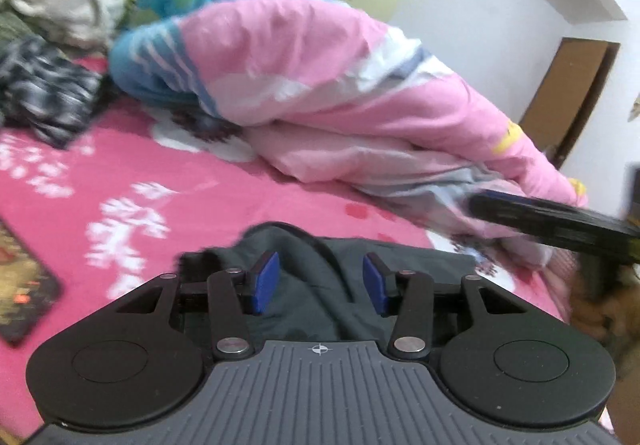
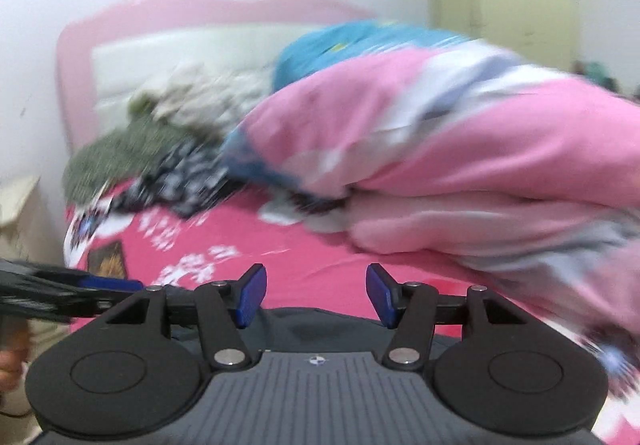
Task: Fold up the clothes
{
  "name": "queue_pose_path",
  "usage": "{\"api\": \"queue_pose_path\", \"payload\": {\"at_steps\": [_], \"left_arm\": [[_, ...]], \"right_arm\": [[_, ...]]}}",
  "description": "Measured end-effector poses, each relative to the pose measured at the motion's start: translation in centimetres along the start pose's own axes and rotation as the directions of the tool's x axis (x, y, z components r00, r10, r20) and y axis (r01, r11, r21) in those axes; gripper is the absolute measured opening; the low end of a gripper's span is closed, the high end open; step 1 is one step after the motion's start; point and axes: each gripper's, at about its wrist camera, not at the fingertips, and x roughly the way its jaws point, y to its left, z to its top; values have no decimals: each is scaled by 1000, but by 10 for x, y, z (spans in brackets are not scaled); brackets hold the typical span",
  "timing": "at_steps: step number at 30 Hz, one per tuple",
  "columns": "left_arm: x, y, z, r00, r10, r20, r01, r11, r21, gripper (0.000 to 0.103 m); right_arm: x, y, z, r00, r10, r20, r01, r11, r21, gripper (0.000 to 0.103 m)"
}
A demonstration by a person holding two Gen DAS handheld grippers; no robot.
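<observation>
Grippers came nearest of all: the left gripper (image 1: 319,283) hung with its blue pads spread wide and nothing between them, poised over a dark grey garment (image 1: 316,285) that lay rumpled at the near edge of the bed, a raised ridge of cloth running up between the pads. The right gripper (image 2: 316,295) was likewise released, its pads apart and empty, with the same grey cloth (image 2: 320,325) showing just under and behind its fingers; it also reached into the left camera's picture from the right (image 1: 560,223). Both pictures were blurred, so whether the garment was half folded or merely bunched could not be told: the heap would have suited either a piece just dropped for folding or one between folds. To do well from there, I judged each gripper should have taken a single layer at an edge or corner, not the thick ridge in the middle, and the two should have drawn apart to pull the cloth flat before any fold, since soft fabric would sag and slip from a shallow pinch. Beyond the garment spread the pink bedsheet (image 1: 180,173) with white flowers, bare enough to work on. Farther back lay a big pink and blue quilt (image 1: 320,77), close enough on the right to snag a swinging sleeve, and at the far left a pile of other clothes (image 1: 48,85), dark checked and pale ones, near the headboard (image 2: 200,29).
</observation>
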Motion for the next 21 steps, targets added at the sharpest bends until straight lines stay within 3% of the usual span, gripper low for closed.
{"api": "queue_pose_path", "payload": {"at_steps": [6, 12, 16, 21], "left_arm": [[31, -14, 3, 999, 26, -32, -25, 999, 31, 45], [44, 0, -7, 996, 90, -16, -90, 996, 14, 45], [48, 4, -14, 995, 99, 7, -100, 995, 15, 46], [50, 3, -19, 993, 112, 41, -112, 994, 14, 46]], "right_arm": [[-62, -24, -48, 996, -81, -27, 83, 994, 75, 58], [-65, -3, -104, 989, -41, -139, 55, 994, 98, 58], [-71, 26, -132, 982, -40, -184, 43, 999, 14, 58], [-70, 57, -163, 967, -106, -230, 57, 976, -212, 57]]}}
